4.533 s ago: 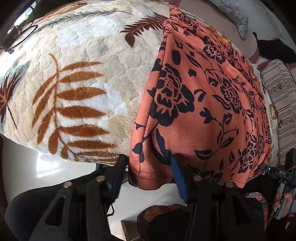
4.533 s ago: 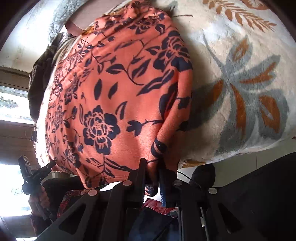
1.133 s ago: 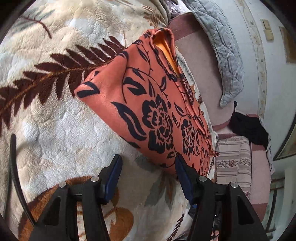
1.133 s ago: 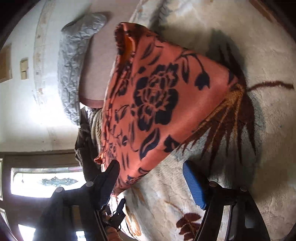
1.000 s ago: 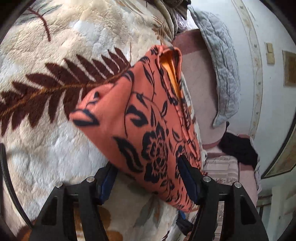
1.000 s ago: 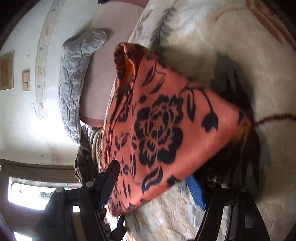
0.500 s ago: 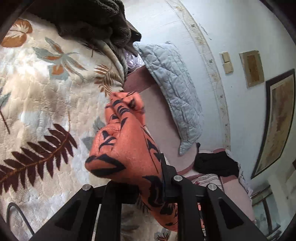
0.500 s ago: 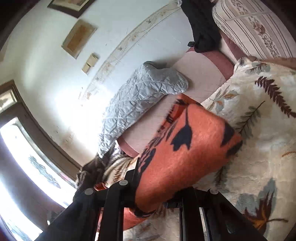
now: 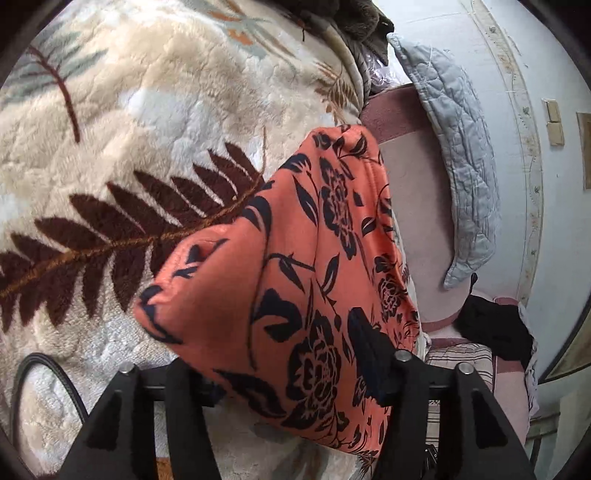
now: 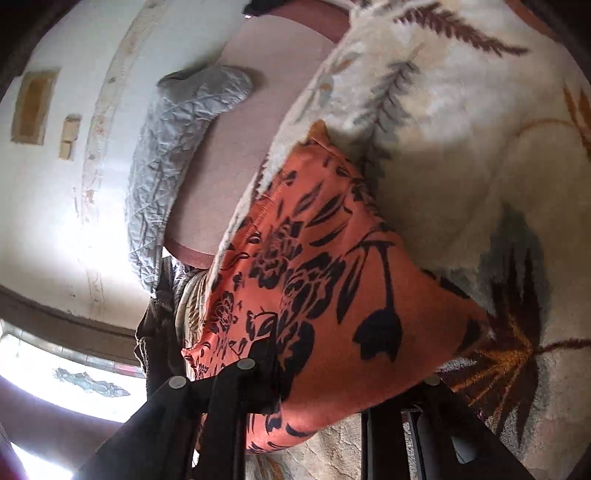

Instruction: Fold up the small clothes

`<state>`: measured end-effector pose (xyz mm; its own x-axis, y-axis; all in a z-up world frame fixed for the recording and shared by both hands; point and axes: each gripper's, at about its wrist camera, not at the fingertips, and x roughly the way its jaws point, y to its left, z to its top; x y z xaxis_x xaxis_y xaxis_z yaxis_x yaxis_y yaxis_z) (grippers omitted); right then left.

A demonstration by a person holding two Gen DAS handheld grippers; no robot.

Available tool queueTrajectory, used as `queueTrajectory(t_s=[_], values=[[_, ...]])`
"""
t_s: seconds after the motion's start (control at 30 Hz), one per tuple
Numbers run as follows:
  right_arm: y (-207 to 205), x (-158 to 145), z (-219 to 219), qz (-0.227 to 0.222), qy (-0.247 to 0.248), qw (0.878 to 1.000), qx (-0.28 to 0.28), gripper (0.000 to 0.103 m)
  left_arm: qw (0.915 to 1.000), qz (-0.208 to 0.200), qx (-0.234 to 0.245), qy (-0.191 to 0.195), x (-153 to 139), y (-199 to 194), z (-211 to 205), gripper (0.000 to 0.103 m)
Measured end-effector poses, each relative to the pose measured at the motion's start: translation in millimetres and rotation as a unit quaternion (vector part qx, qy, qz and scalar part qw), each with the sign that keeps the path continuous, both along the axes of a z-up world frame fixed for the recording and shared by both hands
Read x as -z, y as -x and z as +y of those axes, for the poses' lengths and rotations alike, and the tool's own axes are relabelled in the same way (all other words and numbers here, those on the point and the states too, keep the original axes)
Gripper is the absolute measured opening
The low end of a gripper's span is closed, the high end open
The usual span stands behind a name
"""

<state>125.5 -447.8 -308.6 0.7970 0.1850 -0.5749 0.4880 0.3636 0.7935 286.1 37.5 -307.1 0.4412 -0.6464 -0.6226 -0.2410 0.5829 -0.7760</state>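
An orange garment with a black flower print (image 9: 295, 280) lies folded on a cream fleece blanket with brown fern leaves (image 9: 140, 133). My left gripper (image 9: 284, 373) has its jaws spread wide around the garment's near end; the cloth bulges between the fingers (image 9: 369, 343) and hides the left one. In the right wrist view the same garment (image 10: 332, 295) fills the space between the fingers of my right gripper (image 10: 343, 380), whose jaws also stand wide apart around the fold.
A grey quilted pillow (image 9: 461, 155) leans on the white wall beside a pink mattress (image 9: 413, 192). A dark clothes pile (image 9: 354, 18) lies at the blanket's far edge. A black garment (image 9: 495, 332) and striped cushion (image 9: 461, 358) lie right. A black cable (image 9: 48, 369) crosses the blanket.
Half a second ago both grippers held the folded garment lifted off the blanket with jaws closed on it. Now it rests on the blanket and both jaws have spread wide.
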Motion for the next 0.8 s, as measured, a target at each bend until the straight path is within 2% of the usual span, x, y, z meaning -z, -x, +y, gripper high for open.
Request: queueTrajectory(t_s=[0.07,0.1,0.13,0.17,0.23,0.33,0.4,0.47,0.53,0.6,0.67,0.7,0.73,0.77,0.8], values=[[-2.7,14.9,-4.2,0.008,-0.024,1.0,0.01,0.027,0.9997,-0.02,0.009,-0.011,-1.2,1.1,-3.2,0.058],[-3.1,20.6,-5.9,0.006,-0.027,1.0,0.011,0.027,0.9994,-0.028,0.013,-0.013,-2.5,-0.1,-4.7,0.051],[-4.4,24.2,-6.3,-0.001,-0.03,1.0,0.008,0.027,0.9992,-0.034,0.014,-0.016,-3.4,-0.9,-4.3,0.022],[-4.5,23.1,-5.9,-0.011,-0.023,1.0,0.006,0.026,0.9989,-0.04,0.015,-0.018,-4.9,-1.6,-3.3,0.018],[-2.2,4.5,-1.0,-0.031,0.029,0.999,0.002,0.021,0.9986,-0.051,0.014,-0.007,-8.1,0.5,-0.2,0.018],[8.4,-34.3,18.7,-0.047,0.128,0.99,-0.021,0.019,0.9969,-0.075,0.023,-0.011,-25.0,12.2,5.3,0.017],[24.3,-50.8,34.7,-0.048,0.158,0.986,-0.031,0.019,0.9964,-0.078,0.031,-0.011,-35.1,26.5,12.7,0.017],[44.7,-60.3,45.2,-0.047,0.162,0.985,-0.036,0.019,0.9959,-0.073,0.046,-0.025,-41.8,47.8,21.5,0.017],[70.4,-59.2,52.7,-0.036,0.158,0.986,-0.037,0.018,0.9957,-0.056,0.061,-0.042,-42.6,70.3,30.9,0.018],[88.1,-45.0,55.9,0.007,0.15,0.987,-0.054,0.019,0.9936,-0.029,0.082,-0.072,-35.9,88.4,36.4,0.021],[102.7,-21.6,46.0,0.063,0.093,0.992,-0.062,0.022,0.9886,0.004,0.113,-0.099,-24.8,103.7,39.0,0.024],[112.4,-11.2,36.4,0.072,0.046,0.995,-0.056,0.024,0.9869,0.01,0.12,-0.107,-23.1,111.9,43.4,0.026],[124.0,-3.6,25.6,0.069,0.0,0.997,-0.041,0.026,0.9858,0.009,0.118,-0.119,-25.7,120.9,50.4,0.034],[136.9,-1.8,15.4,0.068,-0.029,0.997,-0.019,0.029,0.9844,0.006,0.114,-0.134,-31.7,129.1,58.3,0.037],[150.1,-5.2,5.6,0.071,-0.037,0.997,0.003,0.031,0.9827,-0.003,0.11,-0.149,-40.3,136.7,65.8,0.038]])
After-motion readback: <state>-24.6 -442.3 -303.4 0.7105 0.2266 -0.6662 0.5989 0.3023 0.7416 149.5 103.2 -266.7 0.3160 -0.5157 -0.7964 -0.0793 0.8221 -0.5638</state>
